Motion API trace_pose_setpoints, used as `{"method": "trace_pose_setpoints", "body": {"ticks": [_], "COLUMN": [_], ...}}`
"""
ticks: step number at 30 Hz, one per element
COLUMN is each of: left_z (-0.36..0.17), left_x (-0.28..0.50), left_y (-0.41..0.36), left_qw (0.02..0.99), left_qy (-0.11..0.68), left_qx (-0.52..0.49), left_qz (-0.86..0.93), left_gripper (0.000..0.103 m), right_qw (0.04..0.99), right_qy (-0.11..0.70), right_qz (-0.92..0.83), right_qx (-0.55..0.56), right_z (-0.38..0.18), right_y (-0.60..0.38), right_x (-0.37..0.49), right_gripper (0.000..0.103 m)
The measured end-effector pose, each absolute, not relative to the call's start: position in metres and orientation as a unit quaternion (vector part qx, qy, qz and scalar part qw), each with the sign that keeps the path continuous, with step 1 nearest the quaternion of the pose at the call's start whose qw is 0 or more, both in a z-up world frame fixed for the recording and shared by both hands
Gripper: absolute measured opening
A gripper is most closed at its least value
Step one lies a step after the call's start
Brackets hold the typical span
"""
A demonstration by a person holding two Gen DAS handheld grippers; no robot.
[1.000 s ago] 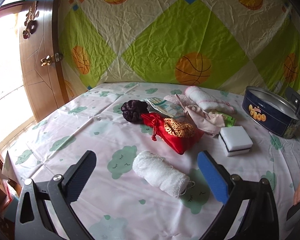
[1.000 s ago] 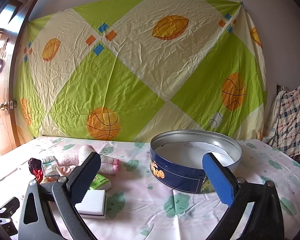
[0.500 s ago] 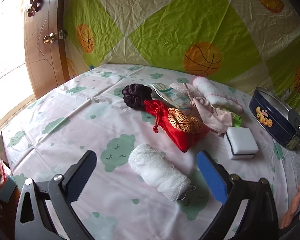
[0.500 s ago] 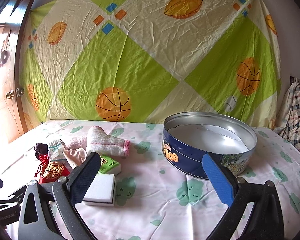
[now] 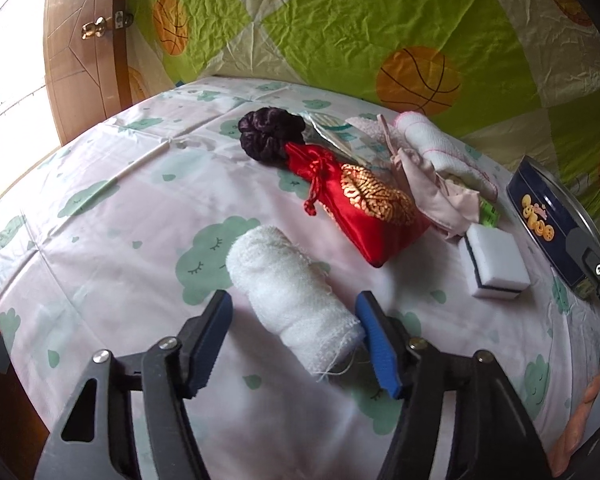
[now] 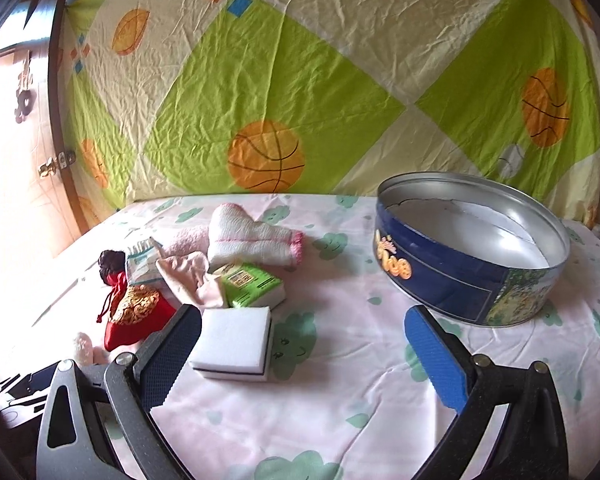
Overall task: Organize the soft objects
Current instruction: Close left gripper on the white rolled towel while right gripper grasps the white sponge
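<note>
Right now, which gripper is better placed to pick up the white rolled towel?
Left. The left gripper is open with the white rolled towel between its fingers; the right gripper faces bare cloth near the sponge.

Fuzzy white terry roll (image 5: 290, 296), glossy satin red pouch (image 5: 360, 210) (gold brocade), shiny metal tin (image 6: 472, 248), smooth printed tablecloth (image 6: 332, 392).

Cloud-print sheet (image 5: 100, 240) under soft clutter

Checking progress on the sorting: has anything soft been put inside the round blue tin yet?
No. In the right wrist view the blue tin shows only its bare metal wall and white bottom lining, with no soft object inside.
</note>
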State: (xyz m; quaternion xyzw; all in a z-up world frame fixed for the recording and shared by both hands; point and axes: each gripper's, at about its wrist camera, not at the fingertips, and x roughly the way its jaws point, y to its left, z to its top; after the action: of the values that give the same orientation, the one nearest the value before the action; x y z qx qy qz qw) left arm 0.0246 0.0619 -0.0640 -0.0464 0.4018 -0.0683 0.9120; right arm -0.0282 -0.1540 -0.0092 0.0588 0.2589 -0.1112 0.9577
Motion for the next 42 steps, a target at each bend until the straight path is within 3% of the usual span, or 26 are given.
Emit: {"method": "trace_pose_setpoints", "body": {"ticks": [3,14,16,20,21,23,24,26,28,29,31,42], "left_z": [-0.064,-0.051,-0.049,-0.055,-0.057,-0.058,-0.058,-0.057,-0.058,-0.060,-0.063,-0.050], "left_x": [0.025,0.025,0.025,0.032,0.034,0.037,0.039,0.042,0.044,0.045,0.047,0.035], "left_y": [0.070,0.092,0.095,0.101,0.103,0.105,0.105,0.102,0.100,0.098,0.097,0.103], "left_qw": [0.912,0.919,0.920,0.912,0.909,0.909,0.910,0.912,0.914,0.913,0.910,0.922], "left_qy": [0.397,0.372,0.369,0.390,0.396,0.399,0.399,0.399,0.397,0.399,0.406,0.368], "left_qx": [-0.063,-0.093,-0.095,-0.096,-0.099,-0.098,-0.094,-0.081,-0.072,-0.072,-0.069,-0.101], "left_qz": [-0.077,-0.094,-0.094,-0.084,-0.080,-0.068,-0.062,-0.050,-0.044,-0.045,-0.045,-0.061], "left_gripper": [0.036,0.031,0.031,0.031,0.031,0.037,0.048,0.057,0.055,0.039,0.029,0.029], "right_qw": [0.958,0.932,0.926,0.907,0.907,0.909,0.909,0.909,0.911,0.911,0.914,0.954], "right_qy": [0.268,0.360,0.372,0.413,0.415,0.412,0.412,0.414,0.412,0.411,0.404,0.296], "right_qz": [-0.089,-0.042,-0.044,-0.050,-0.049,-0.041,-0.036,-0.029,-0.021,-0.019,-0.013,0.029], "right_qx": [0.042,-0.021,-0.040,-0.065,-0.062,-0.048,-0.040,-0.024,-0.017,-0.021,-0.029,0.031], "right_z": [-0.012,-0.033,-0.038,-0.050,-0.050,-0.049,-0.050,-0.049,-0.048,-0.048,-0.045,-0.003], "right_y": [-0.145,-0.115,-0.107,-0.100,-0.101,-0.106,-0.109,-0.113,-0.115,-0.115,-0.114,-0.135], "right_x": [-0.023,0.021,0.029,0.043,0.044,0.043,0.043,0.043,0.041,0.038,0.031,-0.001], "right_gripper": [0.102,0.101,0.095,0.073,0.072,0.069,0.061,0.060,0.058,0.058,0.057,0.057]}}
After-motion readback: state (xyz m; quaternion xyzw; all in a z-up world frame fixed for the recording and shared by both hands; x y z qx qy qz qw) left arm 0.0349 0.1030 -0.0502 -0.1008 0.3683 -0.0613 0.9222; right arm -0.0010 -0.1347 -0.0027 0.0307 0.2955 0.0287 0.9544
